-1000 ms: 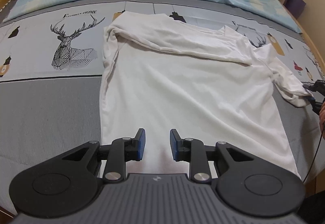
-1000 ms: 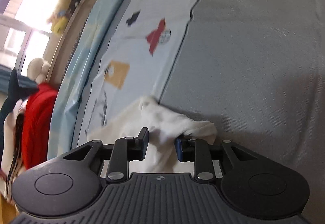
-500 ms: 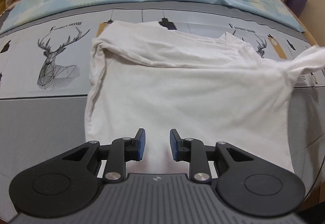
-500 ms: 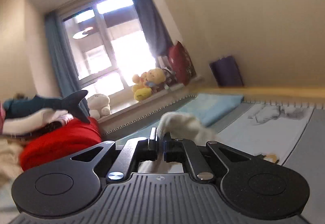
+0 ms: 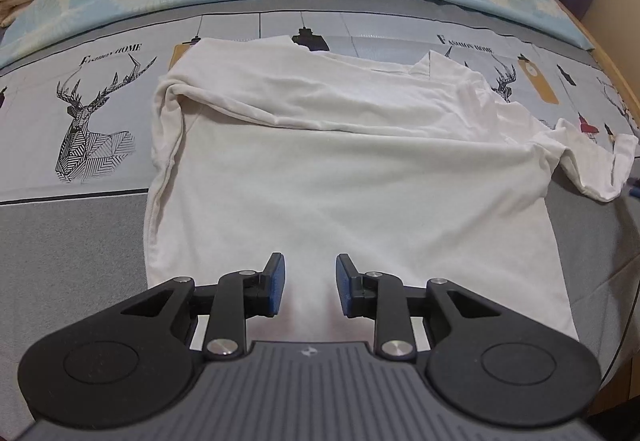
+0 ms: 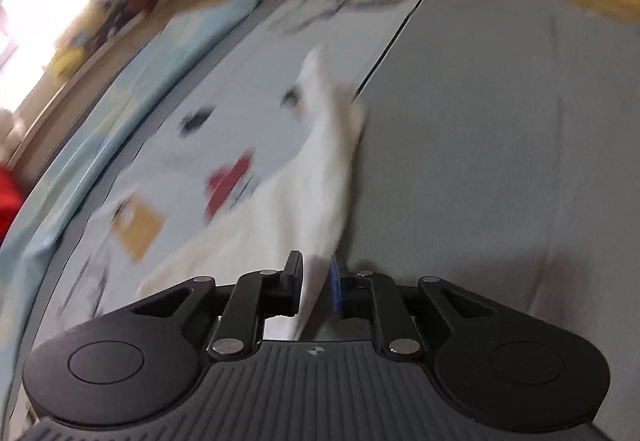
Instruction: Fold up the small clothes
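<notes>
Left wrist view: looks steeply down over the left tongs [image 5: 310,283] from the near edge of the bed [image 5: 68,265], facing the far side, close above the shirt [image 5: 340,177]. Right wrist view: blurred, set low beside the shirt's sleeve [image 6: 320,177], looking along the bed [image 6: 500,145] towards its end. Both views share that sleeve [image 5: 592,169] and the printed sheet [image 5: 100,113].

Your left gripper [image 5: 308,283] angled steeply down, jaws parted and empty, your right gripper [image 6: 316,283] jaws opening around cloth.
</notes>
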A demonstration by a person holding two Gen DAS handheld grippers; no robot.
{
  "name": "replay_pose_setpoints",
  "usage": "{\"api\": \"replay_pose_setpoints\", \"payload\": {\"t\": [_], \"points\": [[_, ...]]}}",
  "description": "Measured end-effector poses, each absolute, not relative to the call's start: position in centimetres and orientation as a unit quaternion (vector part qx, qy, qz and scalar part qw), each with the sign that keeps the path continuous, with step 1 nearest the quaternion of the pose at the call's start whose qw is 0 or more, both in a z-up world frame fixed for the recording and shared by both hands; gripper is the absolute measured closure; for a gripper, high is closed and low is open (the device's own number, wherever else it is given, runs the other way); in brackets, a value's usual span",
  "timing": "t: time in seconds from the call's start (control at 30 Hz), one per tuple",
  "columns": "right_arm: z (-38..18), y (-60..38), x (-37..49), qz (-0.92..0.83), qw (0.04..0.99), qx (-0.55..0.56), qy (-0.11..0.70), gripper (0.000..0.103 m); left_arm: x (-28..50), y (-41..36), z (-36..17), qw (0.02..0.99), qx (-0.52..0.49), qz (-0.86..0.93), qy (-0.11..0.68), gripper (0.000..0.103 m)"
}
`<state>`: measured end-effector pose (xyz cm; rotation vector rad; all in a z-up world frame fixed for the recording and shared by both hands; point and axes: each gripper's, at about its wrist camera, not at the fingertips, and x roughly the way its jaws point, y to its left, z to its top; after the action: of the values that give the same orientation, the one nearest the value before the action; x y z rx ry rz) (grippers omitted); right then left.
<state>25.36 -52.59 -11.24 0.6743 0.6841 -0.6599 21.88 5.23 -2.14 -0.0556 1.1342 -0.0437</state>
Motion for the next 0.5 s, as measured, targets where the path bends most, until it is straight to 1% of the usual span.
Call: {"api": "replay_pose_setpoints", "payload": {"t": [0.1, 0.17, 0.3, 0.33, 0.37, 0.4, 0.43, 0.5], "points": [[-11.8, -55.7, 27.3, -0.263, 0.850, 0.327, 0.318, 0.079, 21.8, 5.4, -2.1, 0.842, -0.028, -0.019, 0.538, 0.071], [-12.2, -57.4, 28.0, -0.243, 0.853, 0.333, 0.321, 0.078, 21.7, 5.5, -2.2, 0.842, -0.028, -0.018, 0.539, 0.071], [-12.4, -59.4, 29.3, -0.255, 0.866, 0.290, 0.316, 0.078, 21.6, 5.8, -2.5, 0.839, -0.027, -0.015, 0.544, 0.070], [-12.4, -59.7, 29.6, -0.251, 0.869, 0.284, 0.317, 0.081, 21.5, 5.8, -2.5, 0.838, -0.027, -0.014, 0.544, 0.070], [-12.4, -59.9, 29.9, -0.248, 0.872, 0.278, 0.318, 0.089, 21.5, 5.8, -2.6, 0.838, -0.027, -0.013, 0.545, 0.070], [-12.0, -59.9, 29.6, -0.246, 0.875, 0.272, 0.316, 0.095, 21.6, 5.9, -2.6, 0.838, -0.027, -0.013, 0.545, 0.070], [-11.8, -60.1, 29.8, -0.243, 0.880, 0.267, 0.308, 0.099, 21.6, 5.9, -2.6, 0.838, -0.027, -0.012, 0.545, 0.070], [-10.9, -60.3, 29.9, -0.236, 0.889, 0.265, 0.289, 0.099, 21.7, 5.8, -2.7, 0.837, -0.026, -0.012, 0.546, 0.070]]}}
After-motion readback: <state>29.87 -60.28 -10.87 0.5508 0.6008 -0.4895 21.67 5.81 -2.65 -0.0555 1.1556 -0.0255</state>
